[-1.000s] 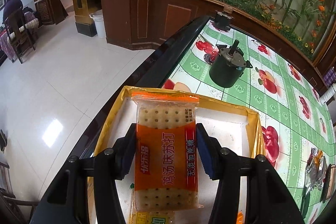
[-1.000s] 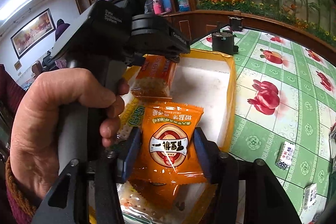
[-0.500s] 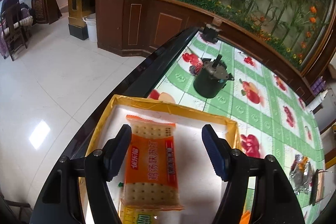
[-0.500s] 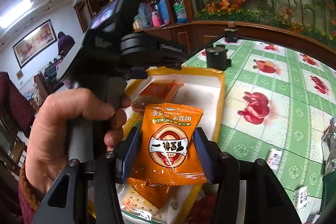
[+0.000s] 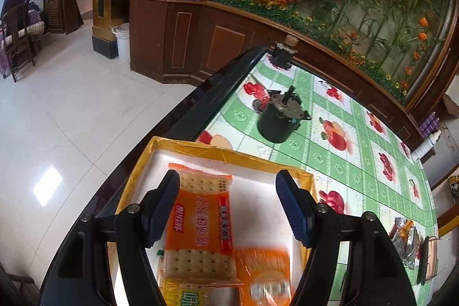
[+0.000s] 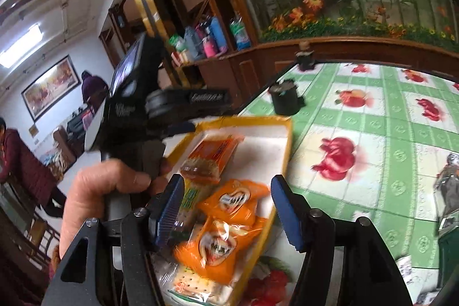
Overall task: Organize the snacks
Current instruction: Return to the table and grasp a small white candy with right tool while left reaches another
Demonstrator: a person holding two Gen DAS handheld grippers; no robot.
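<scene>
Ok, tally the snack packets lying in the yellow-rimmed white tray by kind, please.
Orange pillow-shaped foil pouches: 2
Orange-banded flat cracker pack: 1
Yellow-green flat cracker pack: 1
Part-hidden clear cracker pack at the near end, possibly the yellow-green one's tail: 1
Total in the yellow-rimmed white tray: 5

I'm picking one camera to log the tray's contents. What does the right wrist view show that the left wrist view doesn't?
Only the right wrist view: the left hand on its handle, and a second orange pouch. Only the left wrist view: the tray's far left corner. Both: the cracker pack, an orange pouch, the yellow-rimmed tray, the open grippers.
</scene>
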